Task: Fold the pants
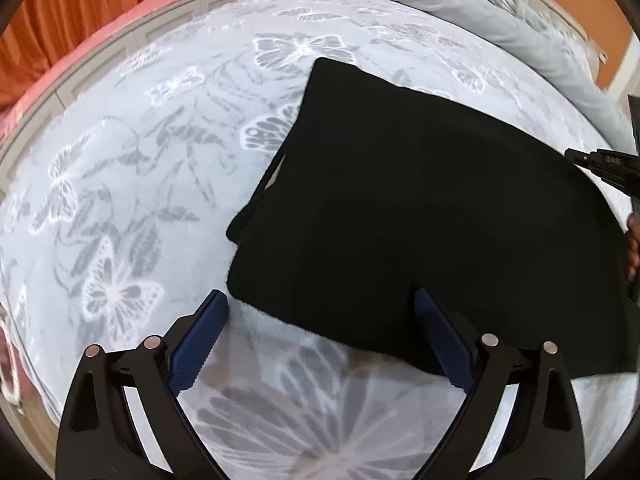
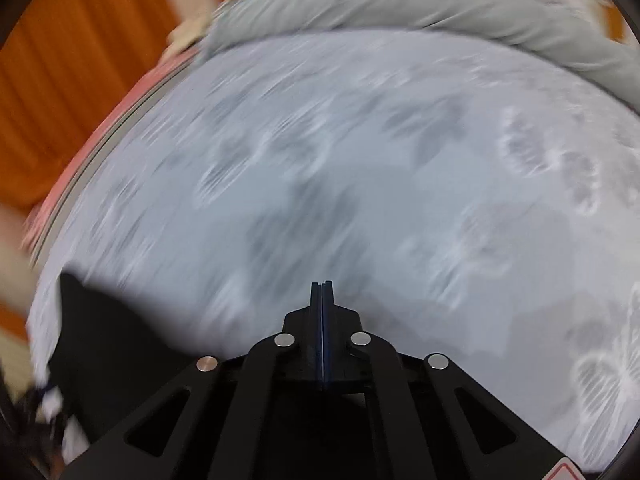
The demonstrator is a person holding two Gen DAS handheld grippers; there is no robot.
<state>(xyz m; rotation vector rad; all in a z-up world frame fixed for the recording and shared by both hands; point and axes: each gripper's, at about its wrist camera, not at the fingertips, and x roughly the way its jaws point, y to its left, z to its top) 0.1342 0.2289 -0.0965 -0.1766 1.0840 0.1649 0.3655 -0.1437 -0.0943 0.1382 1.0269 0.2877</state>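
Note:
Black pants (image 1: 420, 216) lie folded into a flat rectangle on a pale grey bedspread (image 1: 140, 168) printed with butterflies. My left gripper (image 1: 320, 308) hangs just above the folded pile's near edge, jaws wide open, with nothing pressed between its blue pads. Its right finger (image 1: 440, 336) is over the black cloth and its left finger (image 1: 200, 340) over the bedspread. My right gripper (image 2: 322, 292) is shut with nothing in it, above bare bedspread; the view is blurred. A dark corner of the pants (image 2: 108, 340) shows at its lower left. The right gripper's tip (image 1: 600, 166) enters the left wrist view at the right edge.
A rolled grey duvet (image 1: 460, 4) lies along the far side of the bed. An orange curtain (image 1: 68, 8) and a pink bed edge (image 1: 52, 88) run along the left. Part of a hand (image 1: 634, 248) shows at the right edge.

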